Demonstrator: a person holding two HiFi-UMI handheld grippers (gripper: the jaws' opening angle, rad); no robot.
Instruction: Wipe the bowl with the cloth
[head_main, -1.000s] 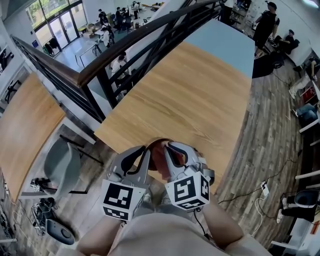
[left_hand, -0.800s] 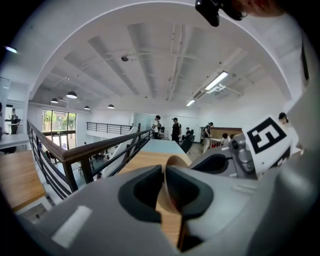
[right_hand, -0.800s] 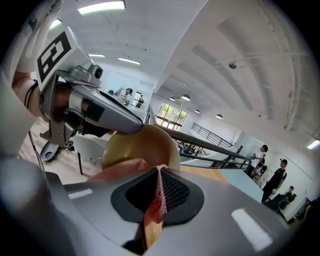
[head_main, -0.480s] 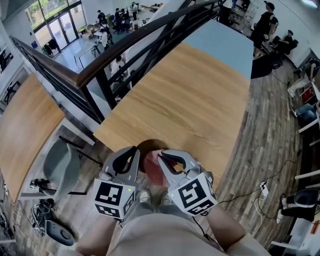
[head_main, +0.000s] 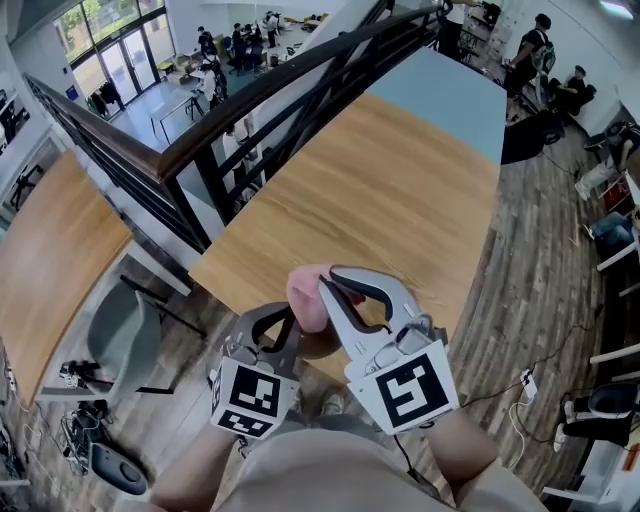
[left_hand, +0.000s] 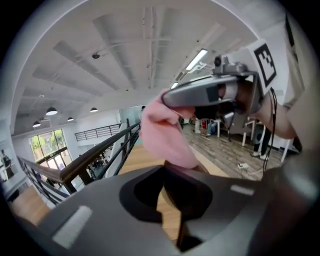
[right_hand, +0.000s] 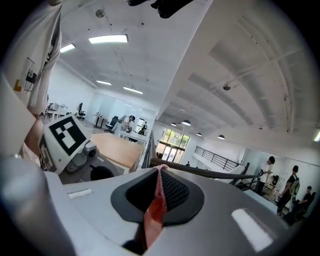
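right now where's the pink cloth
In the head view, low and centre: the pink cloth is pinched in the right gripper's jaws, held up over the wooden table's near edge, just above the brown bowl.

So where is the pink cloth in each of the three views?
Head view: pink cloth at lower centre.
Left gripper view: centre, above the jaws.
Right gripper view: low centre, a strip pinched between the jaws.
Shared landmark: the dark railing.
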